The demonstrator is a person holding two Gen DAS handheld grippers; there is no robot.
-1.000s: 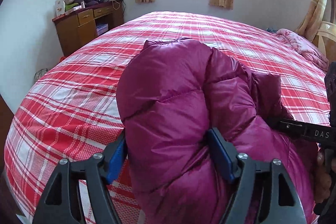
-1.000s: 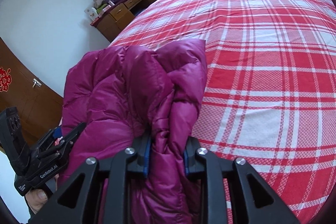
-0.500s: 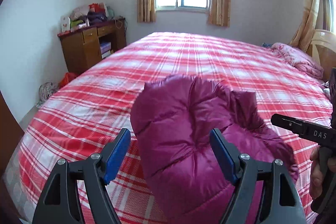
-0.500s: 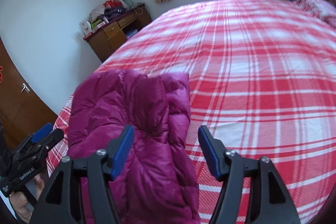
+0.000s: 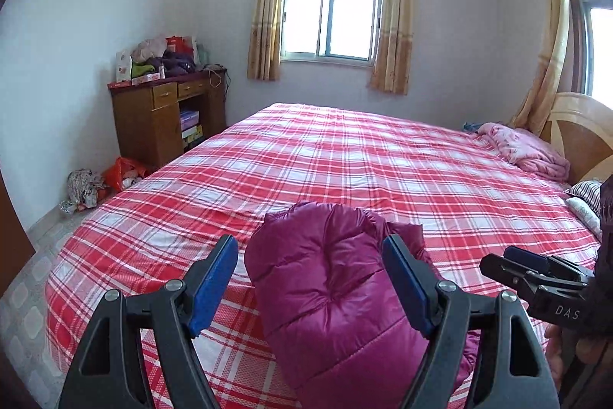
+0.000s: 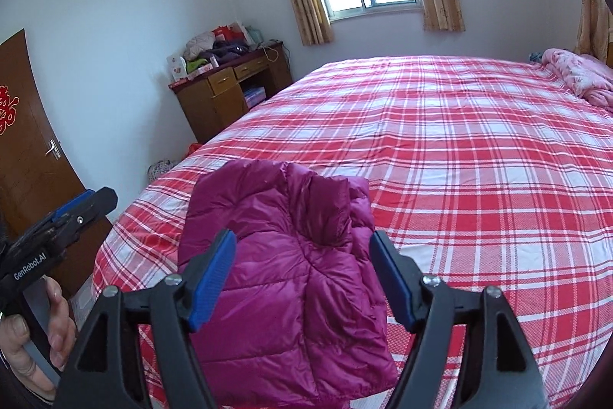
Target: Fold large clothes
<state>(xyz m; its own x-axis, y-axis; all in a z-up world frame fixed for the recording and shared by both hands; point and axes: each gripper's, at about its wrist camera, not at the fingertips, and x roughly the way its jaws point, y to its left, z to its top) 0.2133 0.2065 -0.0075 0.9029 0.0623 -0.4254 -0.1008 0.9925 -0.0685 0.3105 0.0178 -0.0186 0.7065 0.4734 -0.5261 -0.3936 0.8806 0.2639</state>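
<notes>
A magenta quilted puffer jacket (image 5: 337, 298) lies folded into a compact bundle on the near edge of the red plaid bed (image 5: 367, 163); it also shows in the right wrist view (image 6: 291, 278). My left gripper (image 5: 310, 278) is open and empty, held above and behind the jacket without touching it. My right gripper (image 6: 302, 275) is open and empty, likewise raised over the jacket. Each gripper shows at the edge of the other's view: the right one (image 5: 536, 275) and the left one (image 6: 76, 213).
A wooden desk (image 5: 168, 117) piled with clothes stands by the left wall. A pink blanket (image 5: 525, 152) lies near the headboard (image 5: 582, 133). Bags and rags (image 5: 103, 179) sit on the floor. A brown door (image 6: 27, 148) is at far left.
Both grippers have let go of the jacket, opened, and drawn back and up. The jacket now rests on the bed.
</notes>
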